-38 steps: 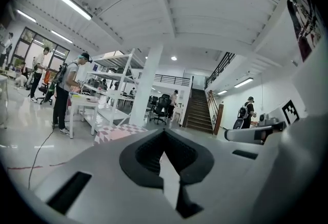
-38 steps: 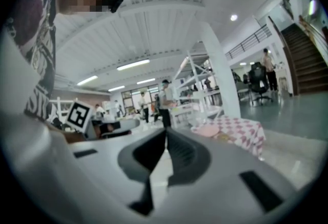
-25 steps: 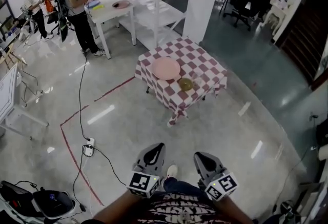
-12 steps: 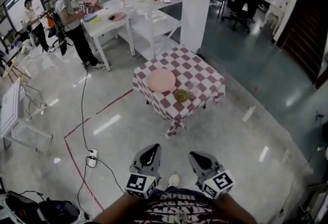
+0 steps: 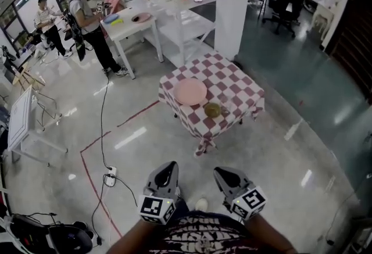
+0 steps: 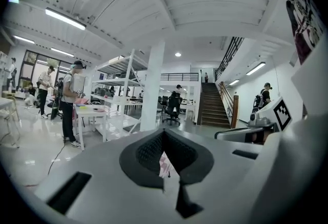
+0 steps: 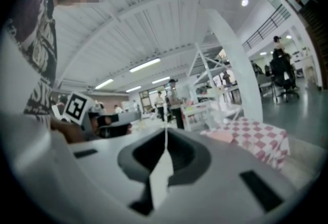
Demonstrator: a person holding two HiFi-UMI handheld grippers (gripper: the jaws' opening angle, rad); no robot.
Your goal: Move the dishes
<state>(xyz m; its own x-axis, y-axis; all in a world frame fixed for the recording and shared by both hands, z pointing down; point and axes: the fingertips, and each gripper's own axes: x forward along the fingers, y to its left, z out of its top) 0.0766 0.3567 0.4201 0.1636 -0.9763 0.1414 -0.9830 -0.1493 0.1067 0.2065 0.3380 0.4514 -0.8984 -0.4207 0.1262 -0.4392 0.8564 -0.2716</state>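
A small table with a red-and-white checked cloth [image 5: 232, 81] stands a few steps ahead. On it lie a pink plate [image 5: 190, 92] and a small olive bowl [image 5: 212, 110]. My left gripper [image 5: 167, 170] and right gripper [image 5: 224, 174] are held side by side close to my body, far short of the table. Both are shut with nothing in them. In the left gripper view, my left gripper [image 6: 164, 136] shows a sliver of the cloth through the slit under its tips. The right gripper view shows my right gripper [image 7: 165, 133] with the table [image 7: 259, 136] and pink plate [image 7: 221, 135] to its right.
A white pillar [image 5: 232, 3] rises behind the table. White tables and shelving [image 5: 174, 9] stand at the back, with a person [image 5: 87, 17] beside them. A cable and power strip [image 5: 109, 178], red floor tape [image 5: 87, 157] and a black bag [image 5: 61, 238] lie at my left.
The view has shifted slightly as I move over the floor. The table now sits a little further right in the picture. Both grippers stay shut, side by side.
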